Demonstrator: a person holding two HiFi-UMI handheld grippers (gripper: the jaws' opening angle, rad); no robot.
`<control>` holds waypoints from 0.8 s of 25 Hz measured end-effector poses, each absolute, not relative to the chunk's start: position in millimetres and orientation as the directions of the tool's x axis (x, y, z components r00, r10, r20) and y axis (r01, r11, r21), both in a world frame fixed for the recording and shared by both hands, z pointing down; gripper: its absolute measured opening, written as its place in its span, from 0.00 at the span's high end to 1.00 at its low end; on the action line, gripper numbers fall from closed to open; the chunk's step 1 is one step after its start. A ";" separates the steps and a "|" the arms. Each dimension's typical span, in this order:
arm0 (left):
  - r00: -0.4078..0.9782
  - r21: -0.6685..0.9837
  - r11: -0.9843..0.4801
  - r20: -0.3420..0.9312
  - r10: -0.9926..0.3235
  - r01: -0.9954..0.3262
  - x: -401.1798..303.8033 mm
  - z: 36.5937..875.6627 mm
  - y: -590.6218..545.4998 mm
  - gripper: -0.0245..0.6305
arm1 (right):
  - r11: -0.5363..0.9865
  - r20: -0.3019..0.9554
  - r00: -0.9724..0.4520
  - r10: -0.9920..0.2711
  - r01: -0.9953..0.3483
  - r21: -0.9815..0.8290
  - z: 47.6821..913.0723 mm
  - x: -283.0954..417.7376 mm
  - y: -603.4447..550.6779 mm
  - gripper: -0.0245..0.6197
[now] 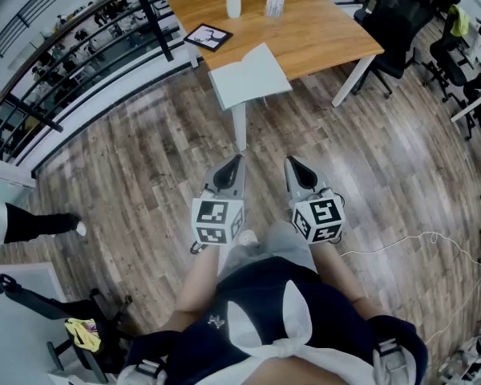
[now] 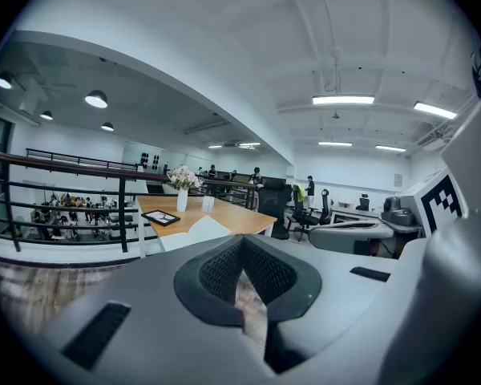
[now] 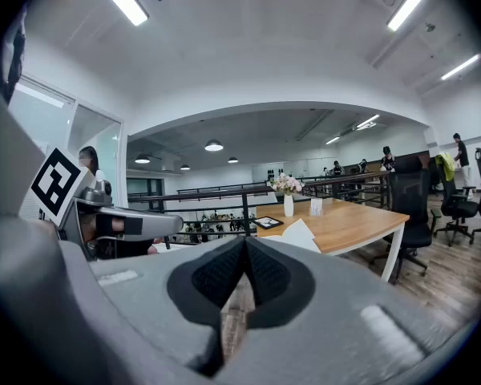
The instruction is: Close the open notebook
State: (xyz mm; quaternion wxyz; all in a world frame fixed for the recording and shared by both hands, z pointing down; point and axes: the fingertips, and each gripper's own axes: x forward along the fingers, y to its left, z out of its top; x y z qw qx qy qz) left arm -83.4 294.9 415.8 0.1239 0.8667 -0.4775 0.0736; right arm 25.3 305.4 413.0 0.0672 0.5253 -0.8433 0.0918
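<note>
The open notebook (image 1: 250, 76) lies with pale pages spread on the near corner of the wooden table (image 1: 321, 22), partly over its edge. It also shows far ahead as a white notebook (image 2: 208, 227) in the left gripper view and as a notebook (image 3: 301, 235) in the right gripper view. I stand well back from the table. My left gripper (image 1: 235, 160) and right gripper (image 1: 293, 164) hang side by side over the wood floor, pointing at the table. The left gripper (image 2: 242, 243) and the right gripper (image 3: 244, 243) are both shut, their tips meeting with nothing held.
On the table stand a white vase of flowers (image 1: 233, 2), a black tablet (image 1: 208, 36) and a small card holder (image 1: 274, 6). Black office chairs (image 1: 397, 22) sit at its right. A dark railing (image 1: 80, 62) runs along the left. A white cable (image 1: 417, 243) lies on the floor.
</note>
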 end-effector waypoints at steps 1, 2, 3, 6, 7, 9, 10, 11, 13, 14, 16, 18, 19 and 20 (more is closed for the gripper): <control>0.534 0.146 -0.514 0.244 -0.809 -0.845 -84.8 416.5 293.5 0.94 | 0.431 0.211 -0.439 -0.873 -0.898 -0.083 414.5 23.2 304.9 0.97; 0.535 0.148 -0.514 0.244 -0.809 -0.845 -86.2 417.3 292.2 0.94 | 0.431 0.213 -0.438 -0.873 -0.899 -0.082 416.0 21.3 304.4 0.97; 0.537 0.151 -0.515 0.244 -0.808 -0.844 -87.1 418.3 291.2 0.94 | 0.430 0.215 -0.437 -0.874 -0.899 -0.081 417.5 19.7 303.8 0.97; 0.542 0.155 -0.519 0.248 -0.803 -0.840 -88.2 421.4 289.7 0.94 | 0.425 0.217 -0.432 -0.875 -0.902 -0.080 420.8 17.2 301.1 0.97; 0.543 0.156 -0.520 0.249 -0.802 -0.840 -88.5 422.1 288.6 0.94 | 0.424 0.218 -0.431 -0.876 -0.902 -0.080 421.5 16.6 299.5 0.97; 0.545 0.160 -0.521 0.248 -0.801 -0.839 -90.1 423.1 284.0 0.94 | 0.424 0.218 -0.431 -0.876 -0.902 -0.079 423.1 14.9 294.4 0.97; 0.545 0.162 -0.520 0.248 -0.801 -0.838 -91.2 424.1 280.5 0.94 | 0.425 0.218 -0.431 -0.876 -0.902 -0.077 423.9 13.8 290.7 0.97; 0.545 0.164 -0.520 0.249 -0.801 -0.839 -92.1 425.4 276.3 0.94 | 0.426 0.218 -0.432 -0.875 -0.901 -0.076 424.8 12.7 286.2 0.97; 0.542 0.167 -0.516 0.254 -0.801 -0.840 -93.6 428.0 266.1 0.94 | 0.429 0.219 -0.435 -0.873 -0.900 -0.075 426.8 11.5 275.3 0.97; 0.540 0.169 -0.513 0.256 -0.802 -0.842 -94.3 428.9 260.3 0.94 | 0.431 0.221 -0.436 -0.872 -0.899 -0.075 427.5 11.1 269.0 0.97; 0.535 0.175 -0.505 0.258 -0.805 -0.845 -95.9 429.4 247.8 0.94 | 0.433 0.222 -0.439 -0.871 -0.898 -0.075 427.7 11.0 255.7 0.97; 0.522 0.177 -0.491 0.261 -0.812 -0.853 -97.8 429.0 233.8 0.94 | 0.435 0.220 -0.440 -0.871 -0.897 -0.073 426.5 12.4 241.9 0.97; 0.511 0.176 -0.480 0.262 -0.818 -0.859 -98.9 428.7 225.7 0.94 | 0.436 0.220 -0.440 -0.871 -0.897 -0.070 425.9 13.4 234.5 0.97; 0.502 0.176 -0.470 0.263 -0.824 -0.865 -99.9 428.4 217.0 0.94 | 0.438 0.220 -0.441 -0.870 -0.897 -0.066 425.7 14.3 226.5 0.97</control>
